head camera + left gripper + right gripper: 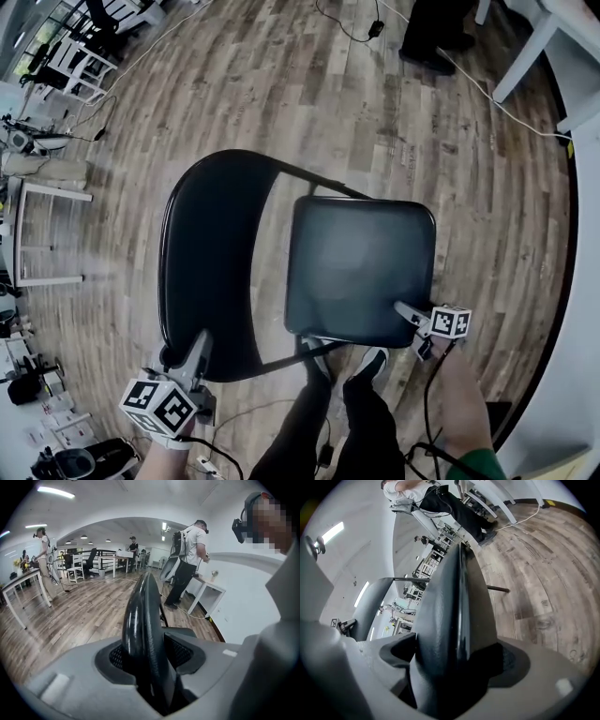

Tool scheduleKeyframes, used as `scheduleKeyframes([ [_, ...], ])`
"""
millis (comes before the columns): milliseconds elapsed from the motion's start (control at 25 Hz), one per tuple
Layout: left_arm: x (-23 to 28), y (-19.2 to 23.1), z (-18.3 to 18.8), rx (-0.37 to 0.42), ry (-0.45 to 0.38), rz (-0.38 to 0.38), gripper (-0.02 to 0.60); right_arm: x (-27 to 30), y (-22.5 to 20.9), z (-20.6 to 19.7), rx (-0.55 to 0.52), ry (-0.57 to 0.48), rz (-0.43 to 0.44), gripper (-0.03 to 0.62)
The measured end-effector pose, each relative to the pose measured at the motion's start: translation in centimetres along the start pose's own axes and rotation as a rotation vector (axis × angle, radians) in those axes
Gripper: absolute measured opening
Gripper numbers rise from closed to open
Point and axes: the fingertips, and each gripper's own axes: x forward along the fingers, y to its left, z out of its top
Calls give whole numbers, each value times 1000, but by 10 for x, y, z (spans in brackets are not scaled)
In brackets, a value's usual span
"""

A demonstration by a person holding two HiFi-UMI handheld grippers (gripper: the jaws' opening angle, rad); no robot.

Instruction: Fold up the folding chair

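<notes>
Seen from above, the black metal folding chair (323, 300) stands unfolded on the brown wood-plank floor (375, 122), directly in front of your dark-trousered legs (323, 422). At the chair's near left corner, your left gripper (199, 345) is clamped on the lower edge of the curved, glossy black backrest (211, 262); its own view shows both pads pressed against that edge. To the right of the backrest lies the square, padded black seat (361, 262), level and open. At the chair's near right corner, your right gripper (409, 317) straddles the seat's edge with its jaws spread wide; a dark gap shows beside one pad, so nothing is squeezed there. A white table leg (525, 56) stands well beyond the chair, upper right.
</notes>
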Motion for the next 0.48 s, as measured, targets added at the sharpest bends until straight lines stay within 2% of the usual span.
scheduleKeyframes([
  [280, -4, 8, 0, 2, -14, -22, 184, -5, 10, 0, 50, -29, 39, 438],
  [480, -23, 33, 17, -17, -33, 1, 179, -7, 65, 5, 92, -39, 104, 402],
])
